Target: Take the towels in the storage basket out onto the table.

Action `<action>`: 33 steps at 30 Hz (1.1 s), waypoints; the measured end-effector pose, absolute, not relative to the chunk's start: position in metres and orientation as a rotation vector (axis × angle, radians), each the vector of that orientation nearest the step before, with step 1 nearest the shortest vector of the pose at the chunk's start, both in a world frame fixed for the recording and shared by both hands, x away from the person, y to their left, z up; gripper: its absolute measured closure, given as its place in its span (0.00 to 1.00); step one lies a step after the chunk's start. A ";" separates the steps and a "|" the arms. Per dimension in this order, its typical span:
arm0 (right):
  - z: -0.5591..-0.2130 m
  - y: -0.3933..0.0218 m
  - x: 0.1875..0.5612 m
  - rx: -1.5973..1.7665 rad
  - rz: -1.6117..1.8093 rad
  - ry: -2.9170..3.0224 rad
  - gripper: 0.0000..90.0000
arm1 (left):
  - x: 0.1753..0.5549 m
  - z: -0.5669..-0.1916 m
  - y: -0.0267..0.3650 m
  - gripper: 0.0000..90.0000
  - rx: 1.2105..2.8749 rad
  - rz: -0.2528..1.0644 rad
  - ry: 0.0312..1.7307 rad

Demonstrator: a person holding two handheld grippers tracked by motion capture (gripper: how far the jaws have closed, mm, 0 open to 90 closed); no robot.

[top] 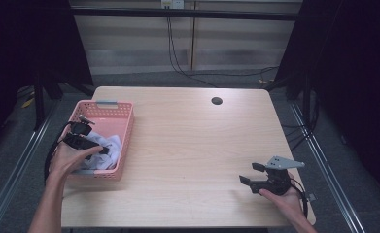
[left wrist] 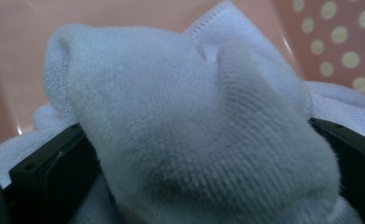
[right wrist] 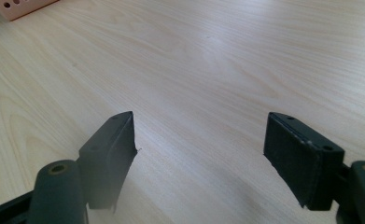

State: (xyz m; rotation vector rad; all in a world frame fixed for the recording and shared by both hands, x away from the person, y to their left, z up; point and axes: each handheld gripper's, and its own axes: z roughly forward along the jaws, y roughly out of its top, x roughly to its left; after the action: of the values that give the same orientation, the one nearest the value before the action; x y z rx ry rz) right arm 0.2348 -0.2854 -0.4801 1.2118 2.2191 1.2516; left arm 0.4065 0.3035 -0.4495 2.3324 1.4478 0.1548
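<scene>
**Left tool in the basket with the towel, right one parked on the bench**

So the left tool is down inside the pink basket, which sits over at about 9 o'clock on the bench, right against the left edge. The white towel is bunched up in the near half of that basket. In the left gripper view a fat fold of the towel bulges up between the two black jaws, one on each side and touching the cloth, so the left tool is clamped on the towel. The basket's pink dotted wall stands just behind the fold, pretty close.

The right tool is way off at roughly 4 o'clock, well apart from the basket, held low over bare wood by the right hand. Its jaws are spread wide with nothing in them, and in the right gripper view there's just wood grain between them, plus a corner of the basket far off at 11 o'clock.

Other stuff: a dark round cable hole in the bench at about 1 o'clock, black cables trailing on the floor beyond the far edge. Nothing lies between the two tools.
</scene>
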 end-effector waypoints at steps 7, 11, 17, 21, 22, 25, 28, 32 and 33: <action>-0.481 -0.285 0.235 1.208 1.249 2.227 0.27 | 0.416 -0.462 0.288 0.00 2.467 0.119 1.505; -0.480 -0.284 0.235 1.208 1.254 2.231 0.27 | 0.419 -0.462 0.280 0.01 2.514 0.143 1.533; -0.480 -0.283 0.236 1.189 1.249 2.238 0.27 | 0.416 -0.460 0.282 0.10 2.484 0.179 1.524; -0.480 -0.284 0.236 1.200 1.244 2.232 0.26 | 0.413 -0.452 0.293 0.26 2.424 0.154 1.491; -0.480 -0.284 0.236 1.203 1.244 2.230 0.26 | 0.411 -0.450 0.294 0.34 2.405 0.158 1.483; -0.480 -0.284 0.237 1.209 1.241 2.226 0.26 | 0.405 -0.446 0.305 0.53 2.327 0.147 1.458; -0.480 -0.284 0.237 1.211 1.237 2.227 0.26 | 0.401 -0.444 0.311 0.60 2.280 0.150 1.437; -0.479 -0.285 0.237 1.225 1.234 2.220 0.26 | 0.398 -0.442 0.313 0.67 2.237 0.155 1.400; -0.479 -0.286 0.237 1.227 1.231 2.215 0.25 | 0.397 -0.441 0.313 0.68 2.233 0.145 1.385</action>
State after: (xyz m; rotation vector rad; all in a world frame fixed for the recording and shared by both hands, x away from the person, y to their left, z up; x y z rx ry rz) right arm 0.2375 -0.2855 -0.4793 1.2266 2.2147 1.2311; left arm 0.3973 0.3127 -0.4410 2.2334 1.3845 0.1455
